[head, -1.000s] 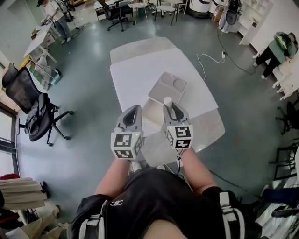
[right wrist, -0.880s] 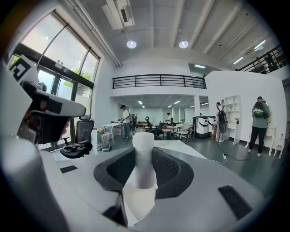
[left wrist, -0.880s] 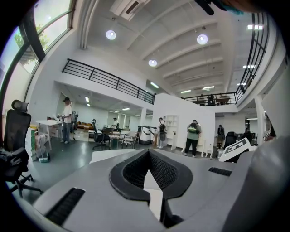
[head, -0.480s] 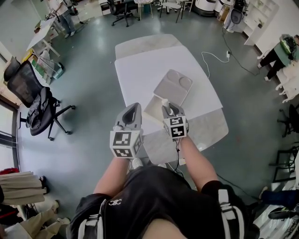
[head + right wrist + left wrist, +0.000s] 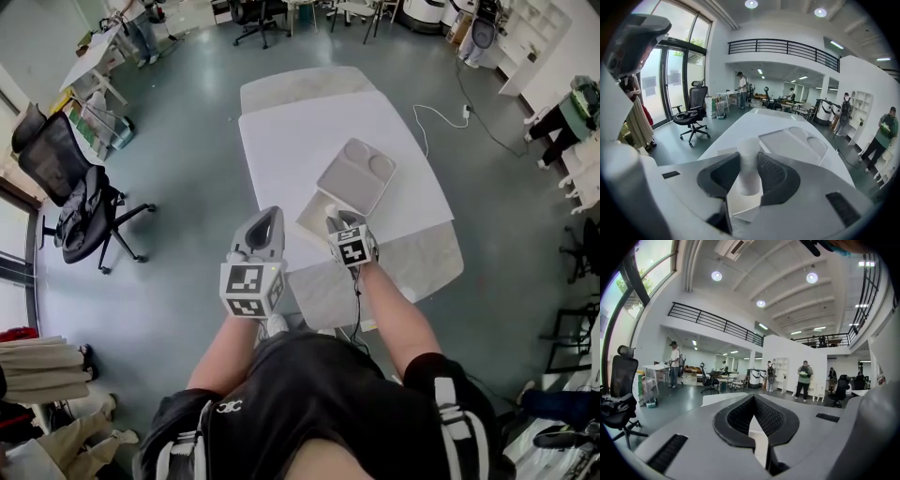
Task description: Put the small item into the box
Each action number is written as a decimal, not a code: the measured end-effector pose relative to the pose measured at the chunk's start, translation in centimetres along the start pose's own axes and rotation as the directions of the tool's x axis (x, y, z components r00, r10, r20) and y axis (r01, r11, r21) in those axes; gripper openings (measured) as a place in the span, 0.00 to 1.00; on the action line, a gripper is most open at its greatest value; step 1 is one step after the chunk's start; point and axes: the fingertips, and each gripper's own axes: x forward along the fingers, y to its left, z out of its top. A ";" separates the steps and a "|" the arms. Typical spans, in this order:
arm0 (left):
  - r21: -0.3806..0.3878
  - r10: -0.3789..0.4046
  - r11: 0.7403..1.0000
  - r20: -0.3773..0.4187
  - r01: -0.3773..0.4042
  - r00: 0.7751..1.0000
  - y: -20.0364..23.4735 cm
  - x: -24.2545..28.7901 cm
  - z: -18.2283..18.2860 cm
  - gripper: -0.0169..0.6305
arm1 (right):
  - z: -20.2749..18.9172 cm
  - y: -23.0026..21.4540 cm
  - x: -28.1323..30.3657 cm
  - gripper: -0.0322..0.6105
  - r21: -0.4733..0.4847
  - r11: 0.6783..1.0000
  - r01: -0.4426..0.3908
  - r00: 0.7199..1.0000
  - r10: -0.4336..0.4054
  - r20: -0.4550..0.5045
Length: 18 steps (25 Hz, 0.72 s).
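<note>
The small item is a white cylinder point(image 5: 748, 161), upright between the pads of my right gripper point(image 5: 748, 168), which is shut on it. In the head view that gripper point(image 5: 337, 225) hangs over the near part of the open white box point(image 5: 309, 223), with the cylinder point(image 5: 329, 216) at its tip. The box's grey lid point(image 5: 356, 175), with two round hollows, lies flat just beyond the box; it also shows in the right gripper view point(image 5: 794, 140). My left gripper point(image 5: 265, 225) is held left of the box, above the table's near edge. Its jaws point(image 5: 753, 404) are together with nothing in them.
The box stands on a white table point(image 5: 291, 141) whose marble-like edge point(image 5: 427, 262) sticks out at the right. A black office chair point(image 5: 75, 202) is on the floor at the left. A white cable point(image 5: 441, 117) lies on the floor right of the table. People stand far off.
My right gripper has moved forward and down with the cylinder, from in front of the box to over it. The left gripper has stayed where it was.
</note>
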 end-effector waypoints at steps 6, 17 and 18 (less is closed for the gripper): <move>0.000 0.005 1.000 -0.004 -0.005 1.000 0.4 0.1 -0.3 0.03 | -3.3 0.0 2.8 0.24 -0.021 0.999 -0.049 0.987 0.045 -0.152; 0.000 0.004 1.000 -0.009 -0.004 1.000 0.1 0.6 -0.1 0.03 | -5.0 -0.4 4.4 0.24 -0.145 0.984 -0.104 0.956 0.058 -0.288; -0.001 0.005 1.000 -0.010 -0.005 1.000 0.1 0.6 -0.2 0.03 | -5.2 -0.3 4.4 0.24 -0.161 0.981 -0.110 0.953 0.058 -0.298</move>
